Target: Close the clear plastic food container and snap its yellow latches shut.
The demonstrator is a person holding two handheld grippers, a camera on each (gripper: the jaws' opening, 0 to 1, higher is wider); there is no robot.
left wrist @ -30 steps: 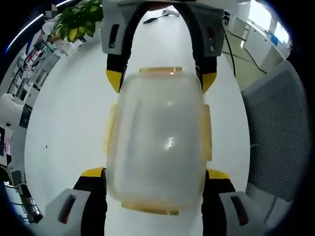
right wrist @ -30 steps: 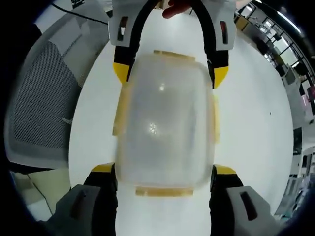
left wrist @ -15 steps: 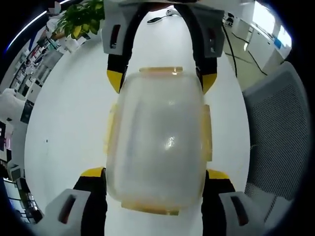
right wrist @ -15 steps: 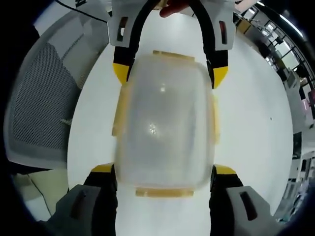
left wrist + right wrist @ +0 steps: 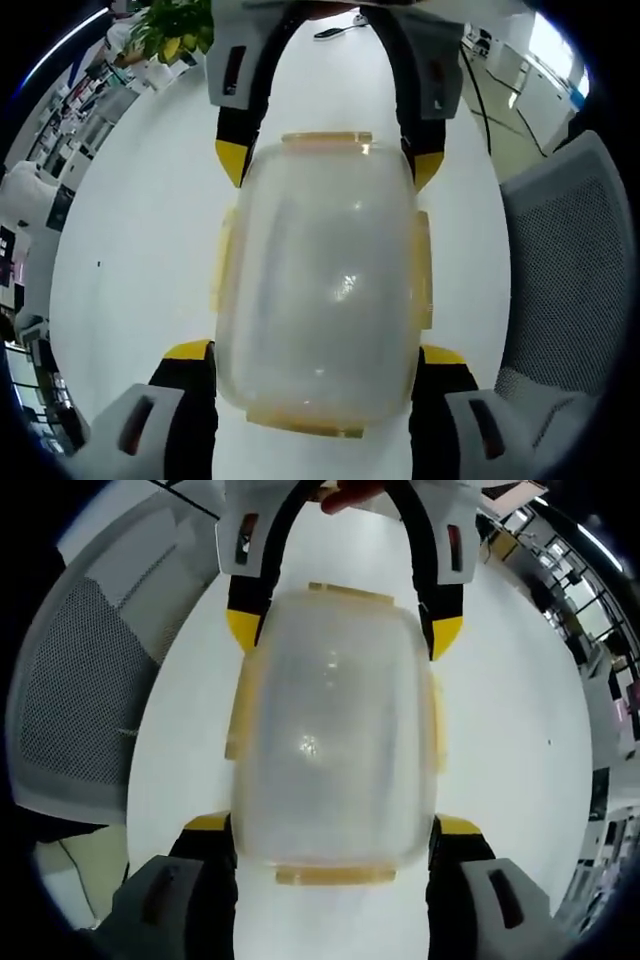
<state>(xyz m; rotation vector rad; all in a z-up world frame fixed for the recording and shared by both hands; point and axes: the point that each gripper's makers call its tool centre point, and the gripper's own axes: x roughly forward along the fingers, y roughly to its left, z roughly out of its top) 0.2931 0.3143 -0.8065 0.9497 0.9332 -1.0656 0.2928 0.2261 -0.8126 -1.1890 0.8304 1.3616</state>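
Clear container sits w/ lid on, on the white worktop, bracketed end-to-end by both claws. Left claw straddles the near end in the left gripper view, yellow-tipped jaws spread wide, one each side of the box, right beside its walls; can't tell if they actually touch. Right claw does the same from the opposite end in the right gripper view, also wide, not clamping anything firm as far as seen. Each claw shows at the top of the other's view. Step in hand looks like seating the lid & starting on the yellow latches: long-side flaps look folded down along the walls, end tabs look flat, but whether any has clicked can't be judged thru the frosted plastic. To do it well: brace the box w/ one claw so it won't skid on the slick top, press each flap w/ the other claw's jaw tip square-on near the flap's free edge, opposite pairs in turn so the lid stays level. Contents: nothing discernible inside, prob. empty, but plastic too cloudy to be sure. Mesh chair stands beside the worktop.
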